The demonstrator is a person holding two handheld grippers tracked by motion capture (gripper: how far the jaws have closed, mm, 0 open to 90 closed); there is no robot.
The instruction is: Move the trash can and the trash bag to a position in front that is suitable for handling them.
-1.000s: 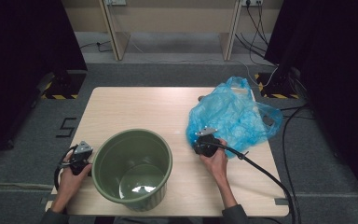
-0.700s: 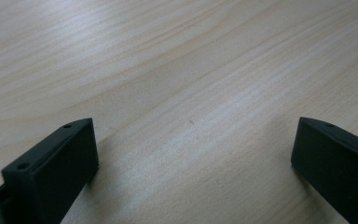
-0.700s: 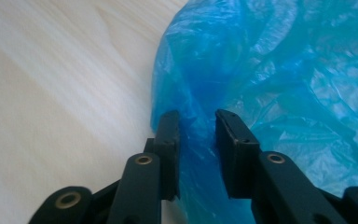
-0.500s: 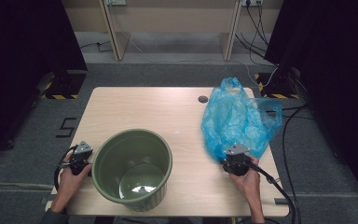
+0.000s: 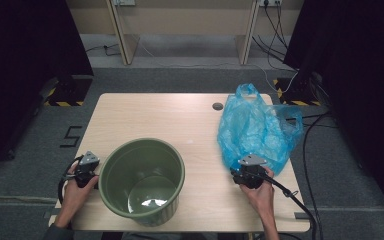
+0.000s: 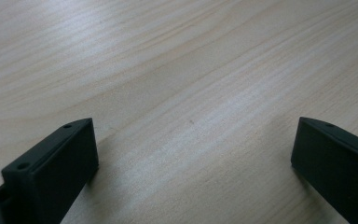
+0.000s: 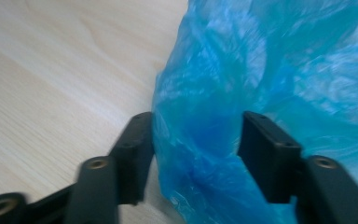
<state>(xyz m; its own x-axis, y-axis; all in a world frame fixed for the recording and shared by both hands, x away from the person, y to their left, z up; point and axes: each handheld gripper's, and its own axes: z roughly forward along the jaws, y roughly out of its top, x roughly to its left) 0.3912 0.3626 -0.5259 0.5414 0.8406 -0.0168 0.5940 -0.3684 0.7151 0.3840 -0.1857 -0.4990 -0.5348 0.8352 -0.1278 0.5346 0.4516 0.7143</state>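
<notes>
the crumpled translucent blue plastic bag is seen lying on the right part of the pale wooden desk, well apart from the round olive-green plastic bucket standing near the front edge. the right claw is placed around the near end of the bag, its jaws having just been opening, with blue film bulging between them and touching the inner faces. the left claw is held released over bare desk beside the bucket, nothing being gripped.
</notes>
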